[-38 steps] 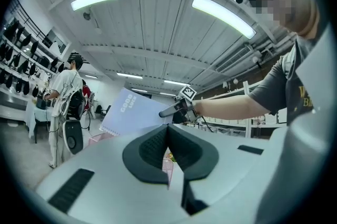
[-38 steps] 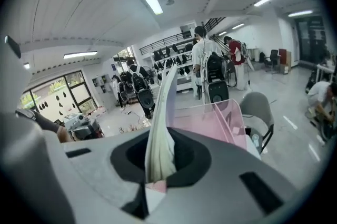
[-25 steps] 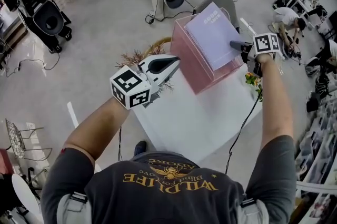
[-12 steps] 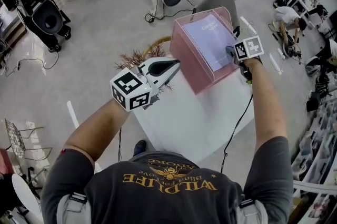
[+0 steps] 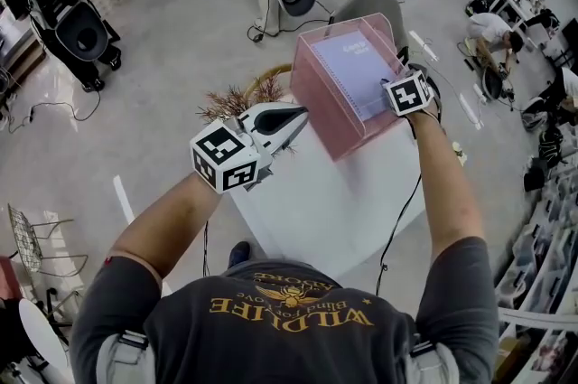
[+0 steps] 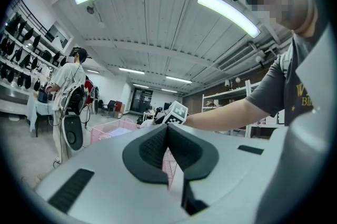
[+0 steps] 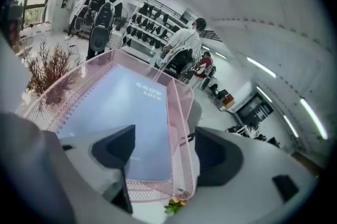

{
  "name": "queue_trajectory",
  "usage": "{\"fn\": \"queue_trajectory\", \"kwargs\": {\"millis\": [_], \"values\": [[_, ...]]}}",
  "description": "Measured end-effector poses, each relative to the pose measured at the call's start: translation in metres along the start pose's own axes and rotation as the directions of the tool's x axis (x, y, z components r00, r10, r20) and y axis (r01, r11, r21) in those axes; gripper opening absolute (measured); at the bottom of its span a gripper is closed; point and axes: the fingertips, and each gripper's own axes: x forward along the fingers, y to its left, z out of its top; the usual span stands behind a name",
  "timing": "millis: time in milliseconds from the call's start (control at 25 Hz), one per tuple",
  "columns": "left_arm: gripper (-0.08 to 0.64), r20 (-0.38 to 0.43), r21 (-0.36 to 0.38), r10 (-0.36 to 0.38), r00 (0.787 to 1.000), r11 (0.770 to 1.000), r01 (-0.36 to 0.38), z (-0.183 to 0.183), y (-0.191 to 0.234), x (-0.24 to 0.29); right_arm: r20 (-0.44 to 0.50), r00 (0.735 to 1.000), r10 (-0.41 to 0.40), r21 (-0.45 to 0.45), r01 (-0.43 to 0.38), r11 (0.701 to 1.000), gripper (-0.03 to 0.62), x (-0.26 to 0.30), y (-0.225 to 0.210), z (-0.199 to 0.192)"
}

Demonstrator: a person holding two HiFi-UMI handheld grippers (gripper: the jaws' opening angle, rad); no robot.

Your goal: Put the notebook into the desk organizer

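The lavender spiral notebook [image 5: 355, 69] lies inside the pink mesh desk organizer [image 5: 318, 107] at the far end of the white table. My right gripper [image 5: 396, 82] is at the organizer's right wall. In the right gripper view its jaws are opening. The notebook's [image 7: 131, 112] near corner and the organizer's [image 7: 178, 112] side wall lie between the pads, which do not press on either. The right gripper [image 7: 163, 152] holds nothing. My left gripper [image 5: 296, 113] hovers left of the organizer with its jaws shut and empty; in the left gripper view the left gripper [image 6: 168, 139] points toward the organizer [image 6: 108, 130].
Dried reddish branches [image 5: 242, 98] in a basket stand left of the organizer. A small flower sprig [image 7: 174, 207] lies by its near corner. The white table [image 5: 334, 201] is small, with floor around it. A grey chair [image 5: 366, 4] stands behind, and a person in white [image 7: 181, 44] is farther back.
The right gripper has come in and down over the organizer, the notebook has dropped from standing proud to lying inside, and the jaws have parted. The left gripper has stayed put.
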Motion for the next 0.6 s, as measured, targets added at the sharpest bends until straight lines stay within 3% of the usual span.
{"fn": "queue_trajectory", "kwargs": {"millis": [360,600], "values": [[-0.002,0.027,0.019,-0.007,1.0,1.0,0.006,0.018,-0.016,-0.012,0.186,0.982,0.017,0.189,-0.052,0.981,0.339,-0.065,-0.009,0.017],[-0.002,0.059,0.027,-0.011,0.998,1.0,0.01,0.034,-0.036,-0.02,0.395,0.919,0.015,0.335,-0.159,0.929,0.339,-0.155,-0.014,0.014]]}}
